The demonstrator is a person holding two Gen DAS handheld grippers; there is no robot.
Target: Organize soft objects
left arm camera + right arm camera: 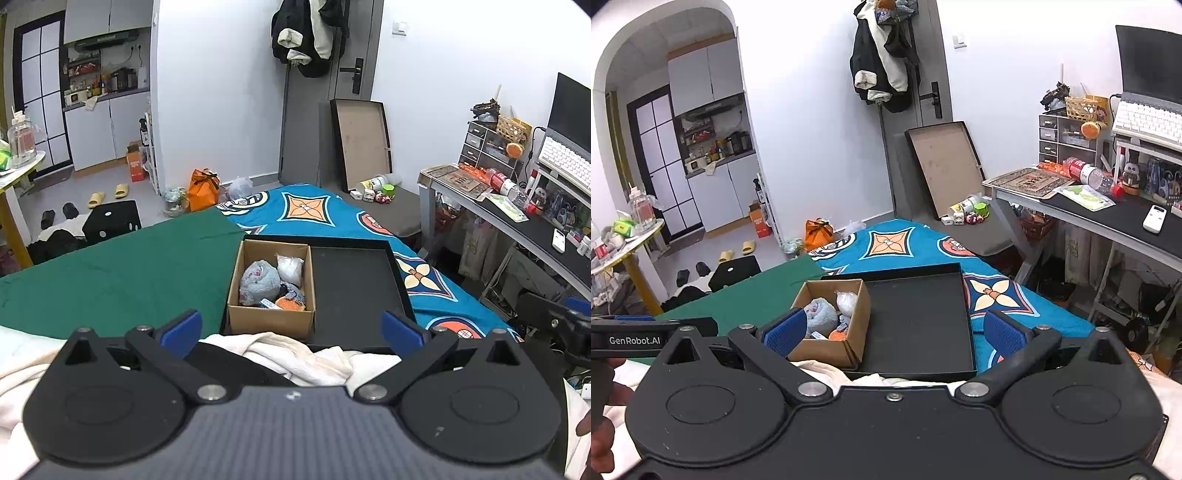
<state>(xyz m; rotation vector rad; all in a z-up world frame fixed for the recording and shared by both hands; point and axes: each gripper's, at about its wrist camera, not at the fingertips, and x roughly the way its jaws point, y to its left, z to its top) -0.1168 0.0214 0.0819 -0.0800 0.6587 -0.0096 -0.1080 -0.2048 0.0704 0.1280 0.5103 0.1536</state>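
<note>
A brown cardboard box (271,317) (849,339) stands in the left part of a shallow black tray (354,288) (919,325) on the bed. In the box lie a grey-blue fluffy bundle (258,282) (822,315), a white soft bag (290,267) (846,301) and an orange item (290,303) (837,334). A cream cloth (295,354) (871,378) lies bunched just in front of the tray. My left gripper (291,328) is open above the cloth, holding nothing. My right gripper (895,334) is open too, hovering before the tray.
The bed has a green sheet (118,273) on the left and a blue patterned cover (306,210) on the right. A desk (517,221) with a keyboard, bottles and clutter stands to the right. A flat box lid (364,144) leans by the door.
</note>
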